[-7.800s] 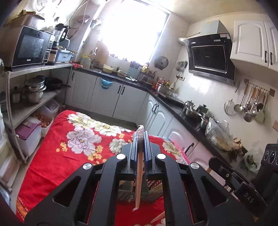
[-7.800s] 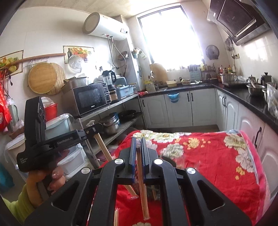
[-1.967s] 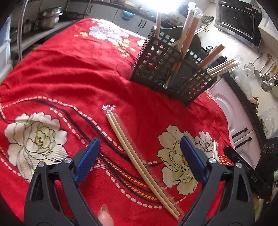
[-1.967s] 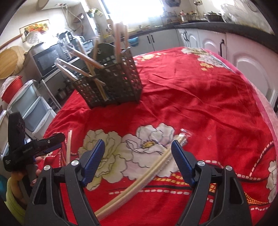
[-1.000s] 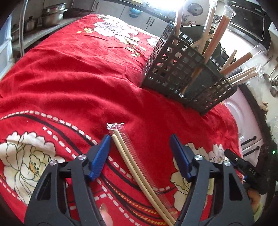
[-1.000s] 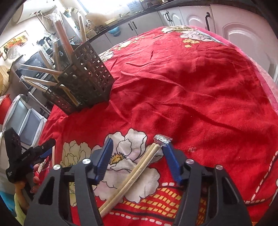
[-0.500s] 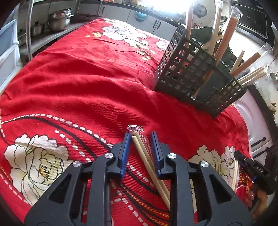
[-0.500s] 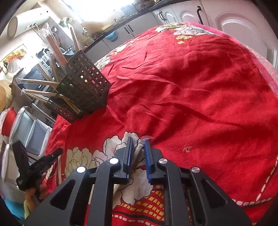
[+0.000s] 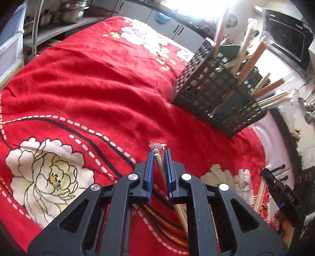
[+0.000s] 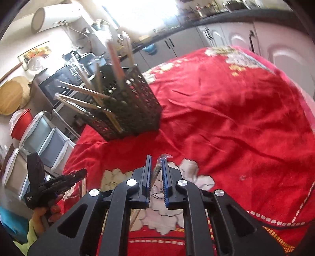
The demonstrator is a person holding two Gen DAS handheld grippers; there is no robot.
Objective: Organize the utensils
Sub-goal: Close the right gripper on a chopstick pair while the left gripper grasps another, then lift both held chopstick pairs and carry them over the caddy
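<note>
Left wrist shows my left tool [image 9: 159, 155] clamped on wrapped chopsticks [image 9: 159, 163], right tool [image 10: 157, 160] gripping another pair [image 10: 155, 171], both bound for the caddy [image 9: 216, 98].

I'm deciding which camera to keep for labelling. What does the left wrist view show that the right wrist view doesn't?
Only the left wrist view shows the left hand-held gripper closed on wrapped chopsticks, steel pots on a shelf and a range hood.

Only the right wrist view shows the right hand-held gripper closed on its own wrapped pair, a white water heater, a microwave and storage drawers.

Both show the black utensil basket holding chopsticks, and the red floral cloth.
</note>
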